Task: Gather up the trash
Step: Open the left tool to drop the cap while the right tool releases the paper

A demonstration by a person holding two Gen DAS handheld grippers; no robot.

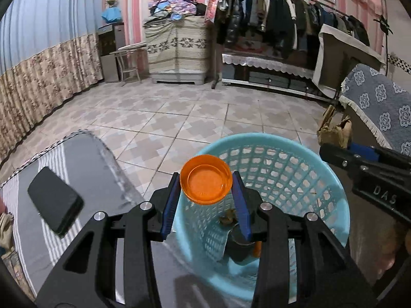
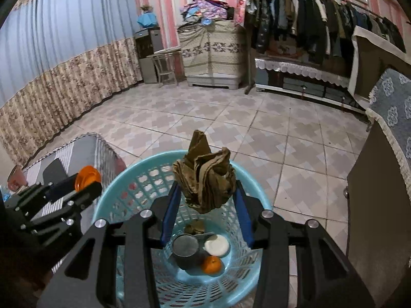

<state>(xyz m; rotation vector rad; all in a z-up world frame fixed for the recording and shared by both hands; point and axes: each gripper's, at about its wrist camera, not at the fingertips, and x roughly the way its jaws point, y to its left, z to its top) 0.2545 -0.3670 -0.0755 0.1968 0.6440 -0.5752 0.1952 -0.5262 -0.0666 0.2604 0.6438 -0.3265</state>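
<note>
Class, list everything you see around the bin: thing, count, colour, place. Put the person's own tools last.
basket: one, light blue, on tiled floor
cup: one, orange, in left claw, over basket
crumpled paper: one, brown, in right claw, over basket
tin: one, grey, basket bottom
lid: one, white, basket bottom
orange fruit: one, basket bottom
phone: one, black, on striped table
left claw: black, blue pads
right claw: black, blue pads

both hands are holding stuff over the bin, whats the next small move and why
Probably open the right gripper jaws. The crumpled brown paper it grips hangs over the mouth of the blue basket, so it should fall in. The left gripper, holding the orange cap, can follow.
</note>
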